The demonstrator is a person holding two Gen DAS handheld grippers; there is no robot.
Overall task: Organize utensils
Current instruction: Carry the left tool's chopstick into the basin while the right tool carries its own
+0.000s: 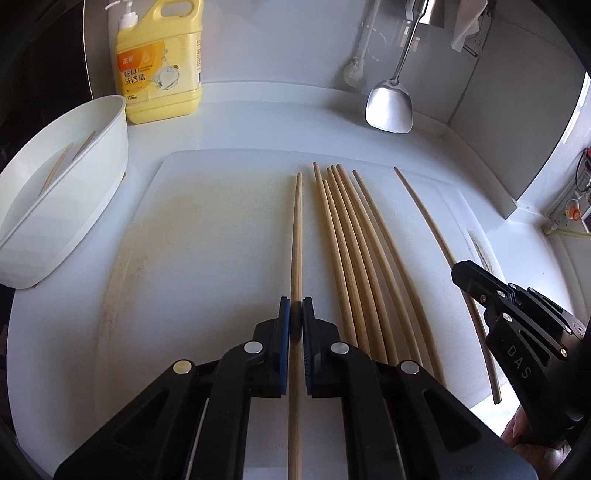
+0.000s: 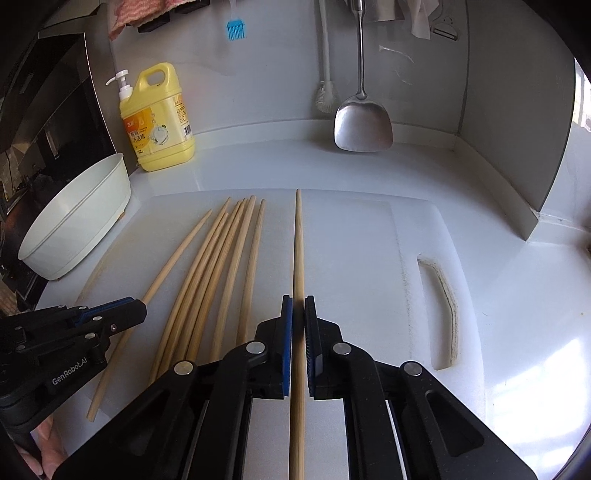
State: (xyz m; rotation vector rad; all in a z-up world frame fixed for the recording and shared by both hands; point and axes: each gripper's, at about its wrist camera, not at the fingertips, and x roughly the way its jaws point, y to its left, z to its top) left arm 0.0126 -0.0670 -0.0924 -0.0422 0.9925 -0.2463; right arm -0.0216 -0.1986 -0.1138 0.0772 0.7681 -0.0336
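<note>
We see pale wooden chopsticks, long, thin and tapered, lying lengthwise on a white cutting board (image 1: 207, 229). A loose bundle of chopsticks (image 1: 354, 258) sits mid-board, with one stray on each side.

Our left gripper (image 1: 296, 317) is closed on the left chopstick (image 1: 297, 236), pads pressing its sides near the thick end. Our right gripper (image 2: 298, 314) is likewise clamped on the right chopstick (image 2: 298, 243), which lies apart from the bundle (image 2: 218, 266). In the right wrist view the left gripper (image 2: 136, 308) shows at the left edge, over the far-left stick (image 2: 173, 258). In the left wrist view the right gripper (image 1: 461, 273) sits over the far-right stick (image 1: 424, 206).

A white tub (image 1: 74, 206) stands just off the board's left corner; through its translucent wall we make out two chopsticks (image 1: 62, 162) inside. From the right wrist view the tub (image 2: 77, 229) hides its contents.

Behind the tub stands a yellow dish soap jug (image 1: 162, 66) with a pump. A steel spatula (image 1: 389, 105) and a white brush (image 1: 354, 74) hang against the back wall, and a blue brush (image 2: 235, 29) hangs higher up. The board's handle slot (image 2: 439, 314) is stained along its rim. Nothing lies between the held sticks and the tub.
</note>
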